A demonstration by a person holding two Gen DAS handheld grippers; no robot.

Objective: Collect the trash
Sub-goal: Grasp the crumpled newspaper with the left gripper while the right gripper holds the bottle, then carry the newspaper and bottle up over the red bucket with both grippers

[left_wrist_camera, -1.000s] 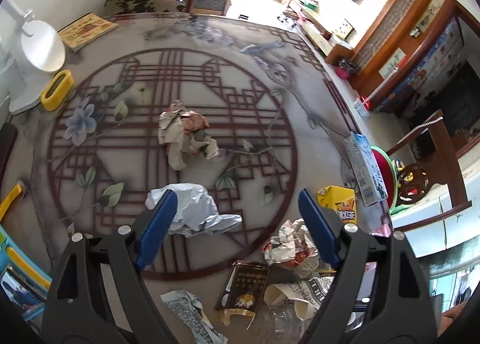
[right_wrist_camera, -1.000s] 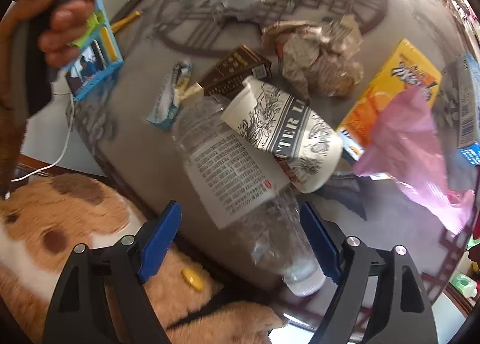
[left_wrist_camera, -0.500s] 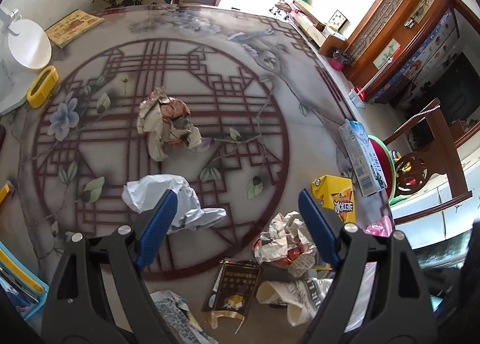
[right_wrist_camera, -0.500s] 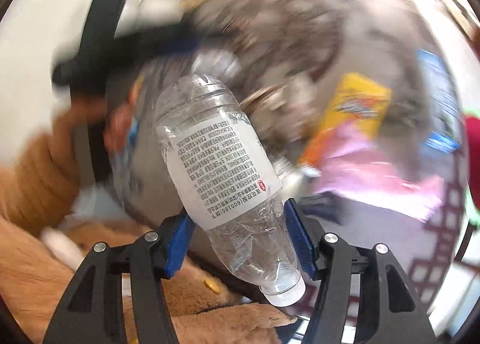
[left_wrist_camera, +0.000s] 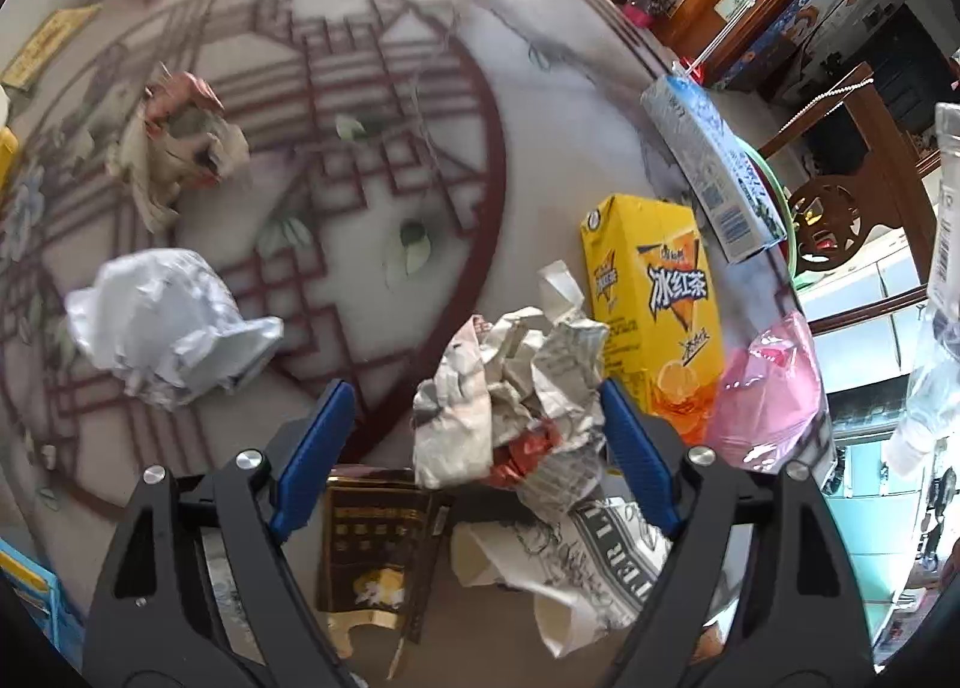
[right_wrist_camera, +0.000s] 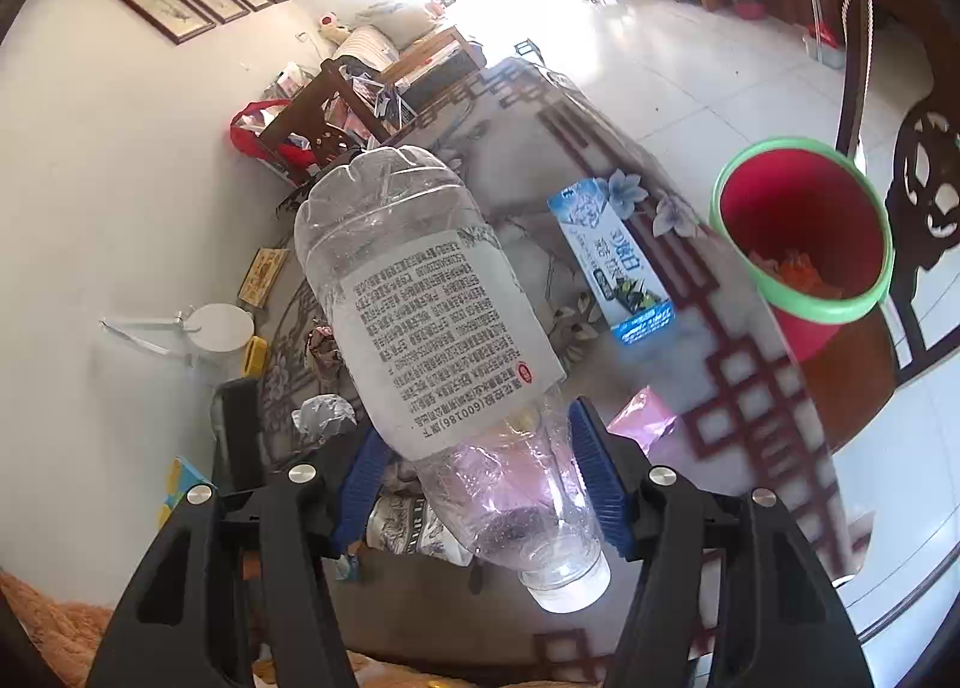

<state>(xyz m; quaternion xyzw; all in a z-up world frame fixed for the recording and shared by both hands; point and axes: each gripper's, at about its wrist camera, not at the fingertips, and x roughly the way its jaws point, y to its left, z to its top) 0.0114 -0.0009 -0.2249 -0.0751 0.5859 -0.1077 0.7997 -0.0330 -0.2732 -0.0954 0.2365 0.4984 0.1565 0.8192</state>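
Note:
My right gripper (right_wrist_camera: pixel 480 460) is shut on a clear plastic bottle (right_wrist_camera: pixel 432 316), gripped near its neck and held in the air above the table, cap end toward the camera. A red bin with a green rim (right_wrist_camera: pixel 798 232) stands off the table's edge, ahead and to the right. The bottle (left_wrist_camera: pixel 942 268) also shows at the right edge of the left wrist view. My left gripper (left_wrist_camera: pixel 474 430) is open, low over the table, with a crumpled newspaper ball (left_wrist_camera: pixel 516 382) between its blue pads (left_wrist_camera: pixel 312 436).
Around the newspaper lie a yellow tea carton (left_wrist_camera: pixel 654 292), a blue-white carton (left_wrist_camera: pixel 708 160), a pink plastic bag (left_wrist_camera: pixel 768 388), a printed paper cup (left_wrist_camera: pixel 576 568) and a brown wrapper (left_wrist_camera: pixel 372 544). A white paper wad (left_wrist_camera: pixel 162 328) and another paper wad (left_wrist_camera: pixel 180 148) lie farther left.
The right gripper closed on the bottle, lifted it off the table and swung toward the bin. The left gripper dropped and shifted right, from beside the white wad to around the newspaper ball.

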